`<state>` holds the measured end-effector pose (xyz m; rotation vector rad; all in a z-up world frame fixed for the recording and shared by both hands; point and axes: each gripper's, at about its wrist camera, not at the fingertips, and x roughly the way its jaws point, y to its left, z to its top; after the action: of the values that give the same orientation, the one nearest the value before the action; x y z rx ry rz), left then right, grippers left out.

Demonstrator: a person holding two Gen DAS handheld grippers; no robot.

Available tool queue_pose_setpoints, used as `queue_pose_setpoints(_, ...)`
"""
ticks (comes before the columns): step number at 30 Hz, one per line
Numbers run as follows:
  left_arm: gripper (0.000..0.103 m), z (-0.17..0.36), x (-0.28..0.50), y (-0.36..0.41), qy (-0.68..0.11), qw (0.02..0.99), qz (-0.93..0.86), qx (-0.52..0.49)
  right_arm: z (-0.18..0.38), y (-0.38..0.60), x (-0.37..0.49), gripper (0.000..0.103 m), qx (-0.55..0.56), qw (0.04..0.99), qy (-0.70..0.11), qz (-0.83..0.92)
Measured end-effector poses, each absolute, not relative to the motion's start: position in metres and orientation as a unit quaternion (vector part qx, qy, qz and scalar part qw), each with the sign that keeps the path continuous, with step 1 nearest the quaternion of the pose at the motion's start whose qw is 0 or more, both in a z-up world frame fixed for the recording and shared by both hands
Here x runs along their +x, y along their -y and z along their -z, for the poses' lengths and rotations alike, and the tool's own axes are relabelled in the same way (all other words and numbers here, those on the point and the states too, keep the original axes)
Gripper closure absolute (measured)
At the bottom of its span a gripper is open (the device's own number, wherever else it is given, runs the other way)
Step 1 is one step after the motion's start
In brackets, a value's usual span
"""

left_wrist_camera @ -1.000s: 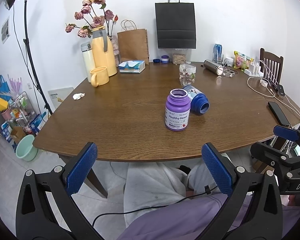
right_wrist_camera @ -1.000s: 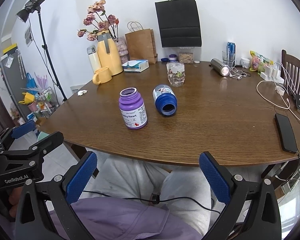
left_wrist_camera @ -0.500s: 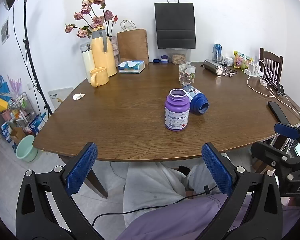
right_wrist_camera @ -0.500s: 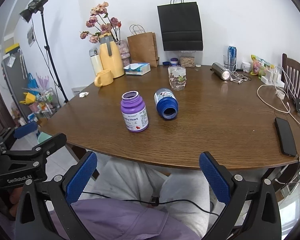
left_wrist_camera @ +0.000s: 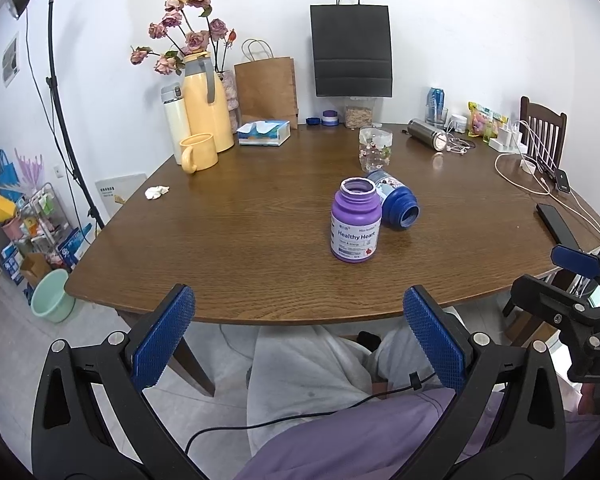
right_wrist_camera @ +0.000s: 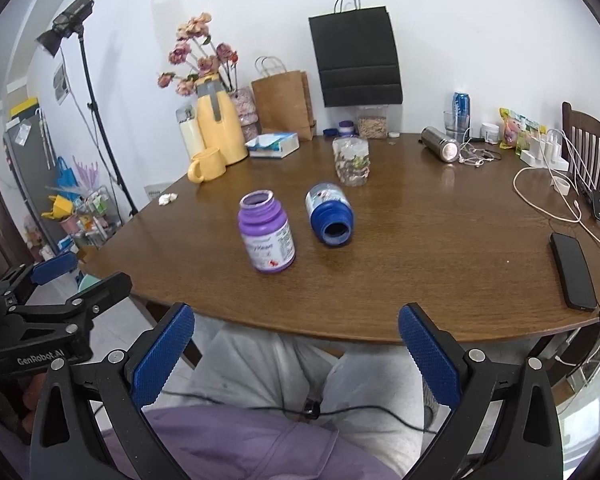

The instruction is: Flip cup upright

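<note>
A dark blue jar (left_wrist_camera: 395,204) (right_wrist_camera: 330,216) lies on its side on the brown table (left_wrist_camera: 236,240) (right_wrist_camera: 440,248), its open mouth facing me. A purple jar (left_wrist_camera: 356,220) (right_wrist_camera: 266,232) stands upright, lidless, just left of it. My left gripper (left_wrist_camera: 300,340) is open with nothing in it, held low before the table's near edge. My right gripper (right_wrist_camera: 296,354) is also open with nothing between its fingers, short of the table edge, roughly in line with the blue jar. Each gripper also shows at the side of the other's view.
A clear patterned glass (left_wrist_camera: 375,149) (right_wrist_camera: 351,161) stands behind the jars. Yellow mug (left_wrist_camera: 198,152), flask, tissue box (left_wrist_camera: 264,133) and paper bags crowd the back left. A phone (right_wrist_camera: 573,270), cables and a steel bottle (right_wrist_camera: 440,146) lie to the right. A person's lap is below.
The right gripper has risen and moved nearer the table, so the jars sit lower in its view. The left gripper has barely moved. Both stay open.
</note>
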<state>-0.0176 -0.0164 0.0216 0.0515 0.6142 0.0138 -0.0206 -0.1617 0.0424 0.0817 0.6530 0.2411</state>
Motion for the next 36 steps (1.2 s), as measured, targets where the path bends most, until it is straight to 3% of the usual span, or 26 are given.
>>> queue_pose_setpoints(8, 0.0, -0.038, 0.024, 0.026, -0.288, 0.957, 0.021, 0.037, -0.027, 0.191, 0.035, 0.0, 0.042, 0.951, -0.286, -0.11)
queue_pose_setpoints(17, 0.0, -0.059, 0.134, 0.055, -0.311, 0.947, 0.075, 0.012, 0.001, 0.185, 0.142, 0.0, 0.019, 0.923, -0.356, -0.146)
queue_pose_setpoints(20, 0.003, -0.051, 0.18, 0.059, -0.347, 0.935, 0.073, -0.013, 0.012, 0.182, 0.172, 0.012, 0.051, 0.917, -0.362, -0.158)
queue_pose_setpoints(22, 0.006, -0.04, 0.203, 0.06, -0.37, 0.926, 0.073, -0.028, 0.021, 0.18, 0.19, 0.029, 0.06, 0.911, -0.373, -0.167)
queue_pose_setpoints(25, 0.011, -0.027, 0.23, 0.064, -0.394, 0.916, 0.072, -0.035, 0.037, 0.176, 0.214, 0.03, 0.061, 0.902, -0.391, -0.172)
queue_pose_setpoints(36, 0.012, -0.007, 0.314, 0.115, -0.496, 0.864, 0.087, -0.02, 0.046, 0.213, 0.246, 0.04, 0.08, 0.894, -0.407, -0.172)
